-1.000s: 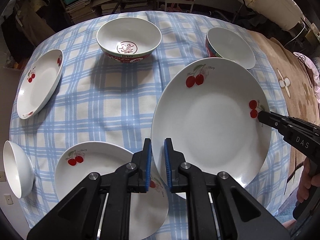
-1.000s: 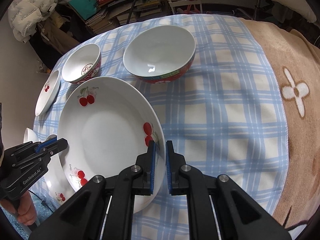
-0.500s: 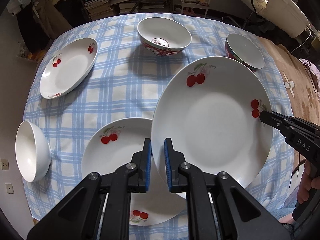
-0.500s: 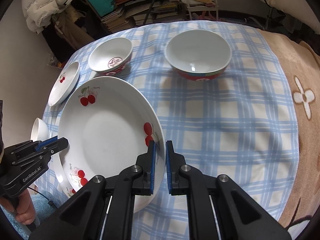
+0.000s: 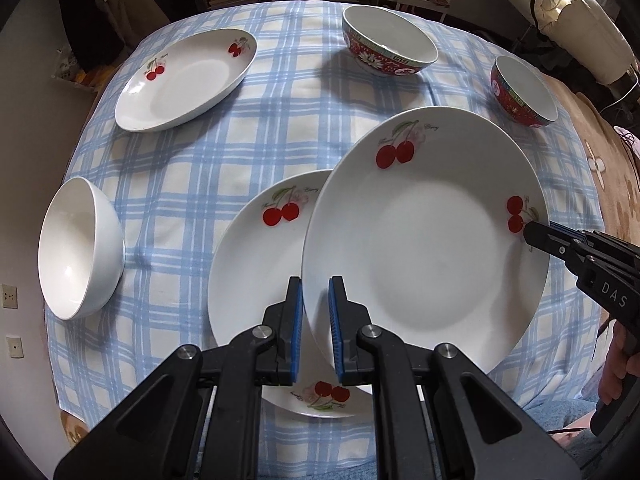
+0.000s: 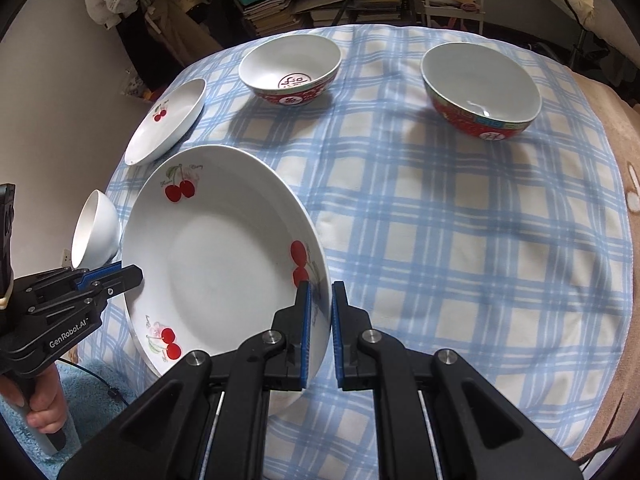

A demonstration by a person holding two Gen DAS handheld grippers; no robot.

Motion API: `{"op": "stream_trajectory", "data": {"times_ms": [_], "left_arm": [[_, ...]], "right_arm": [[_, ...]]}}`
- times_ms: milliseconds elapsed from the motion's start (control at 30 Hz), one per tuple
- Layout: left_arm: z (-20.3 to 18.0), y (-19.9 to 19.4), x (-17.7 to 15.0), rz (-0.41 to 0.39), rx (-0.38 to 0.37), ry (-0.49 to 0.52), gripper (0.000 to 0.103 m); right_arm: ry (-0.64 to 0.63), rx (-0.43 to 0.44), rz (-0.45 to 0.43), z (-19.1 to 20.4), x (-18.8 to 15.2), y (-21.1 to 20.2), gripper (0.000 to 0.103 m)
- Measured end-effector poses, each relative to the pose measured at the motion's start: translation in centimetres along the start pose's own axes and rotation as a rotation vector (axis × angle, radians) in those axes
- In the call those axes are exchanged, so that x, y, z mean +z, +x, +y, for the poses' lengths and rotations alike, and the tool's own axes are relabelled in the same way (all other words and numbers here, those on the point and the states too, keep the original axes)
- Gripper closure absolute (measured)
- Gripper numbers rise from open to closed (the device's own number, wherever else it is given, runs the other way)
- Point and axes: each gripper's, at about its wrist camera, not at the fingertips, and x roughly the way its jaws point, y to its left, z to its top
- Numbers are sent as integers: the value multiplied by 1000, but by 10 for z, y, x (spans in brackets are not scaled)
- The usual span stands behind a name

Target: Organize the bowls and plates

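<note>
Large cherry plate [image 5: 424,248] gripped at opposite rims by left claw [image 5: 316,320] and right claw [image 6: 320,320], held above second cherry plate [image 5: 256,264], checked worktop [image 5: 192,168] beneath

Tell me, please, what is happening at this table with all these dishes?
A person holds a gripper in each hand, and both are clamped on opposite rims of one cherry plate: the left gripper and the right gripper. The plate hangs partly over a second cherry plate on the checked tablecloth. Another plate and three bowls sit apart.
</note>
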Motion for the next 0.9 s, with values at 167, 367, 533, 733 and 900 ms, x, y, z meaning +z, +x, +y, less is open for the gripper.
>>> {"op": "stream_trajectory", "data": {"times_ms": [167, 367, 533, 733, 900], "left_arm": [[8, 3, -7, 14, 19, -2, 91], [23, 13, -21, 37, 16, -35, 91], [31, 12, -28, 42, 18, -53, 91], [42, 4, -29, 35, 42, -61, 91], [50, 11, -30, 48, 49, -84, 91]], "right_arm": [[-10, 8, 13, 11, -2, 8, 92], [-23, 24, 20, 23, -2, 17, 92], [-28, 34, 17, 31, -1, 20, 92], [-42, 61, -1, 44, 2, 21, 92], [-60, 57, 2, 54, 3, 30, 92]]}}
